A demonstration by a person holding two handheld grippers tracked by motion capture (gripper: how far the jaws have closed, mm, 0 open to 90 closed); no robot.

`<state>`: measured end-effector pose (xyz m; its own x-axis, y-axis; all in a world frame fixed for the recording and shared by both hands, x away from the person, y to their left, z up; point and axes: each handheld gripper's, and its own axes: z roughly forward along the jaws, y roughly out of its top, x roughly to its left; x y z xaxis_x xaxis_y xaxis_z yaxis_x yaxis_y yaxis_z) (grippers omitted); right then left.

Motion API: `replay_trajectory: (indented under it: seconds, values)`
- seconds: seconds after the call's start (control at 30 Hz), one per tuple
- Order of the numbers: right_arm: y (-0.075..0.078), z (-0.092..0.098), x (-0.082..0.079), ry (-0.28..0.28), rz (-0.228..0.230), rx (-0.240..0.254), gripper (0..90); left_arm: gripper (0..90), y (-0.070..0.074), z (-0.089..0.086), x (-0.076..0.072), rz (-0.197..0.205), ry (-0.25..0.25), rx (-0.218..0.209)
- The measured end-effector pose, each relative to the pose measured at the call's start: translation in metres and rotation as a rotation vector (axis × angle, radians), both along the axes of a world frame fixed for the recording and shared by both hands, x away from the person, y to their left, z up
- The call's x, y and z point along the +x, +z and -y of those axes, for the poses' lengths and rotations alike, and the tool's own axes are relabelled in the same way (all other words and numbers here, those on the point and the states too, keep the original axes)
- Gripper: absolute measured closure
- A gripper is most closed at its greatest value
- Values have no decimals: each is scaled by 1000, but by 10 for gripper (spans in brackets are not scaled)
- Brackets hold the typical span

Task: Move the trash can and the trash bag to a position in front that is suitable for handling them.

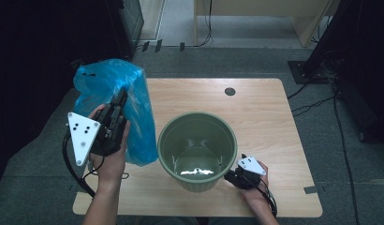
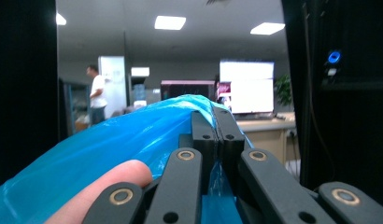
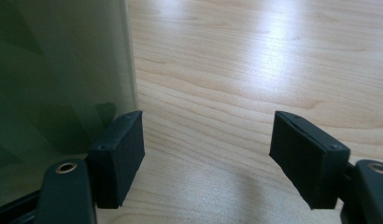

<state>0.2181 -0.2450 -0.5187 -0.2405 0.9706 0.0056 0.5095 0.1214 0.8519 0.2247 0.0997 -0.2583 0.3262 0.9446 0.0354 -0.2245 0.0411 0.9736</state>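
Left claw [image 1: 119, 105]: jaws pressed together, pinching the upper edge of the blue bag [image 1: 129, 112], which you hold raised over the worktop's [image 1: 265, 117] left side. Right claw [image 3: 208, 158]: jaws spread wide, empty, low on the worktop with one jaw against the green bin [image 1: 197, 157]. Bin: centre, near edge, unlined. Judged progress: bag lifted, lining apparently left to do.

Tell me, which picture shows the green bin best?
The high view: the whole bin stands on the table, open top and inside visible. The right gripper view catches just a strip of its green wall beside one jaw.
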Motion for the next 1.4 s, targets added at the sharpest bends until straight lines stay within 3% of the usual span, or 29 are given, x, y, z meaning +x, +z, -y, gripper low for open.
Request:
replay_trajectory:
  seconds: [0.1, 0.23, 0.33, 0.47, 0.83, 1.13, 1.2, 1.4]
  values:
    - [0, 0, 0, -6, -2, 2, 262, 888, 9, 4, -3, 27, -12, -3]
    - [0, 0, -1, -12, 1, -1, 259, 889, 23, 19, -9, 99, -40, -30]
    - [0, 0, -1, -20, 6, 0, 250, 888, 22, 29, -10, 129, -59, -40]
    - [0, 2, -2, -34, 11, 13, 245, 888, 12, 44, -10, 133, -91, -55]
    - [0, 3, -2, -31, 5, 14, 244, 881, -38, 69, -4, 29, -133, -20]
    - [0, 3, -2, -35, 7, 11, 245, 780, -64, 66, -21, -11, -202, 35]
    - [0, 2, -2, -38, 11, 9, 245, 739, -73, 65, -28, -49, -251, 52]
    - [1, 2, -6, -41, 54, 16, 239, 624, -88, 65, -38, -111, -304, 75]
